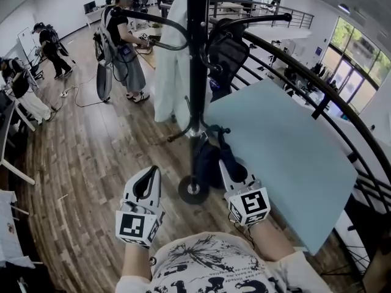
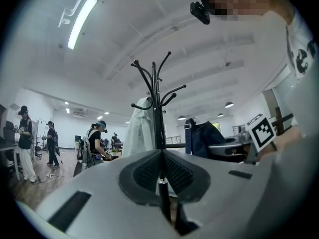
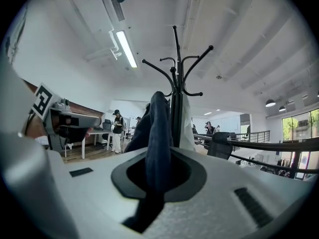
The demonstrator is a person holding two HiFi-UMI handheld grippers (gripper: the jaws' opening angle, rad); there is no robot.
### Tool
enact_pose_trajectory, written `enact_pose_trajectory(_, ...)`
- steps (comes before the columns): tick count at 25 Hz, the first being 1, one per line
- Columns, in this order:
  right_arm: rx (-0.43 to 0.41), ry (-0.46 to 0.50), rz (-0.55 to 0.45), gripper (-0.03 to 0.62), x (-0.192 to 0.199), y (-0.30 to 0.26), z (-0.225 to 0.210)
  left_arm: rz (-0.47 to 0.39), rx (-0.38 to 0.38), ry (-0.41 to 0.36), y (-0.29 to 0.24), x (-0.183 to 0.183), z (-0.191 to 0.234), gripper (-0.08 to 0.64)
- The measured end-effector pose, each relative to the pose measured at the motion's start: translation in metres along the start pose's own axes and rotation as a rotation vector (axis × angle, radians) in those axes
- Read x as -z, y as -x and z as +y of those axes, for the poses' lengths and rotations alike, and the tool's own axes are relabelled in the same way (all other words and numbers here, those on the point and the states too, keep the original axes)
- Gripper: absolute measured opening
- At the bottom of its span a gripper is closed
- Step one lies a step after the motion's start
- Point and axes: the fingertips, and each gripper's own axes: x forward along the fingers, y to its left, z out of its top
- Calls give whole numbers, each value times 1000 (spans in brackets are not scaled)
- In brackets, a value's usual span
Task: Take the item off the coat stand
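- Head view: the coat stand (image 1: 197,54) rises at twelve o'clock, with a white coat (image 1: 171,72) hanging at its eleven. The right gripper (image 1: 229,171), down at five, has the dark blue item (image 1: 208,157) low beside the pole. The left gripper (image 1: 148,179) sits at seven.
- Left gripper view: jaws pressed together, nothing between them, stand dead ahead at twelve.
- Right gripper view: jaws narrow, clamped on the dark blue item, which drapes up towards twelve in front of the stand.

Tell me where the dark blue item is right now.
The dark blue item hangs low in the head view, just right of the coat stand's pole above its round base, the right gripper shut on its fabric.
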Motion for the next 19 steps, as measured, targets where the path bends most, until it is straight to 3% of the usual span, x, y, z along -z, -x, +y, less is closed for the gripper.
enact_pose_trajectory(11, -26, -23, 3, 20, 6, -5, 0, 32, -21, -13, -9, 6, -2, 5)
enact_pose_trajectory(19, -24, -36, 3, 20, 0, -9, 3, 26, 6, -13, -15, 11, -5, 5)
